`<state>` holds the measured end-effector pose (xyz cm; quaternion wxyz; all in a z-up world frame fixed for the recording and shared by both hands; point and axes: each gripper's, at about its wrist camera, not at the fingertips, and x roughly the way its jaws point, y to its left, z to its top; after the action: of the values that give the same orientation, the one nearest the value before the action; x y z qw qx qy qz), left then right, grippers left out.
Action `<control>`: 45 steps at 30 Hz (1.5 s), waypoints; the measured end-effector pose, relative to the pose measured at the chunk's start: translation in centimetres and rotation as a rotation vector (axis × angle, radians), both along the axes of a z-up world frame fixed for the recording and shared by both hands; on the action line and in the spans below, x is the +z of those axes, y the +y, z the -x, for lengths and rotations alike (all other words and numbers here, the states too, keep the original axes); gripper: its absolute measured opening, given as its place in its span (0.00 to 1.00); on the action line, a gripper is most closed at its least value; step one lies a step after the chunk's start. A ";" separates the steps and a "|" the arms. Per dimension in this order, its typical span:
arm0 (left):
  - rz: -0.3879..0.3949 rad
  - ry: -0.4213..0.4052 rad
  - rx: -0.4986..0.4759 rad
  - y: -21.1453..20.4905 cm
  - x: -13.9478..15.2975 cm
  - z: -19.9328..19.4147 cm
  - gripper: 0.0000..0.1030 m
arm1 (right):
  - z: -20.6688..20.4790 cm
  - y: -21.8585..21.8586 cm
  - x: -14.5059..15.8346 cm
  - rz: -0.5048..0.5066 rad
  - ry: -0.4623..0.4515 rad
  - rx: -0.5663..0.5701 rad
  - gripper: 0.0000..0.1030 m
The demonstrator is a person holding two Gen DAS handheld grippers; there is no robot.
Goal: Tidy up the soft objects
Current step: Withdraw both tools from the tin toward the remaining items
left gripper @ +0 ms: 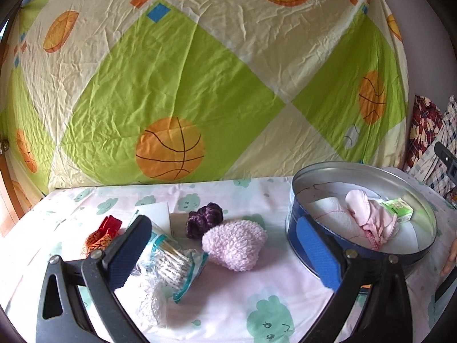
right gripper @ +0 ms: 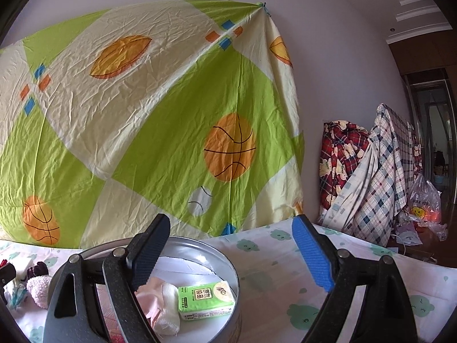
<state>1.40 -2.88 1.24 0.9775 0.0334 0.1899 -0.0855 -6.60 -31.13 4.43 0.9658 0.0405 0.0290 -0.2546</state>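
Left gripper [left gripper: 225, 245] spread wide over a fluffy pink ball [left gripper: 234, 244], round tin [left gripper: 362, 253] at three o'clock, right gripper [right gripper: 237, 257] spread, nothing held.

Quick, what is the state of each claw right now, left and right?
Left claw: open, holding nothing; the fluffy pink item lies between its fingers, untouched.
Right claw: open, empty, above the round tin.
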 end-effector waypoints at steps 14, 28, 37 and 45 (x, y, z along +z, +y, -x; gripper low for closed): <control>-0.009 -0.009 -0.008 2.9 0.0 0.7 1.00 | 1.7 1.4 -0.2 -0.020 0.009 0.002 0.86; 0.035 0.032 0.046 8.2 -0.3 -0.7 1.00 | 1.9 5.5 -0.5 0.002 0.062 0.085 0.86; 0.098 0.091 0.126 13.3 -0.8 -2.2 1.00 | 0.5 9.7 -1.0 -0.027 0.123 0.218 0.86; 0.107 0.118 0.214 17.8 -1.1 -3.4 1.00 | -1.5 15.3 -1.6 -0.049 0.197 0.390 0.86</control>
<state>4.77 14.90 0.18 0.9686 -0.0442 0.2446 0.0074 -5.15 -15.87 2.88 0.9880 0.0325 0.1365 -0.0651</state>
